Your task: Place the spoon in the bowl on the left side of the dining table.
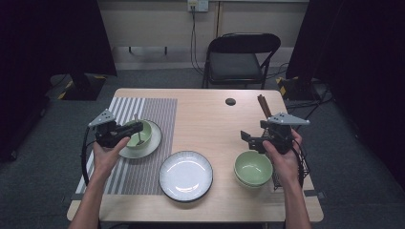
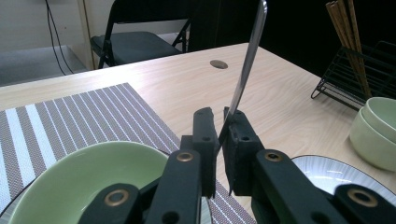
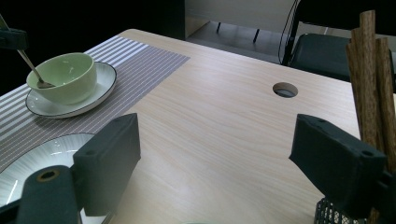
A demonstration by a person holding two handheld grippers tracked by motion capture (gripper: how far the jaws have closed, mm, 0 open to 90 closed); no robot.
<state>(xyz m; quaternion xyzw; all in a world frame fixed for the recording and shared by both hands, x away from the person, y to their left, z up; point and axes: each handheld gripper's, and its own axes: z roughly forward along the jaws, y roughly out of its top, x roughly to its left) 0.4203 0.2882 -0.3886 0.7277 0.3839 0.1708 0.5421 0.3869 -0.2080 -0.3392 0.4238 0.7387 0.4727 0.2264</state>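
Right now your left gripper (image 2: 219, 123) is nearly closed, pinching the spoon (image 2: 247, 60) handle over the green bowl (image 1: 141, 133) on the striped placemat (image 1: 153, 107), while your right gripper (image 3: 224, 158) hangs wide apart and empty above bare table (image 1: 205, 119) beside the chopstick rack (image 2: 359, 77).

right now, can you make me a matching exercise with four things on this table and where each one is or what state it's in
Things:
1. spoon
2. chopsticks
3. white plate
4. right gripper

Places or states:
A. jaws wide apart, nothing between them
B. bare, near the table's front edge
C. upright in the black wire rack
D. pinched in the left gripper, tip in the green bowl

Pairs: 1-D, 2-C, 3-B, 4-A
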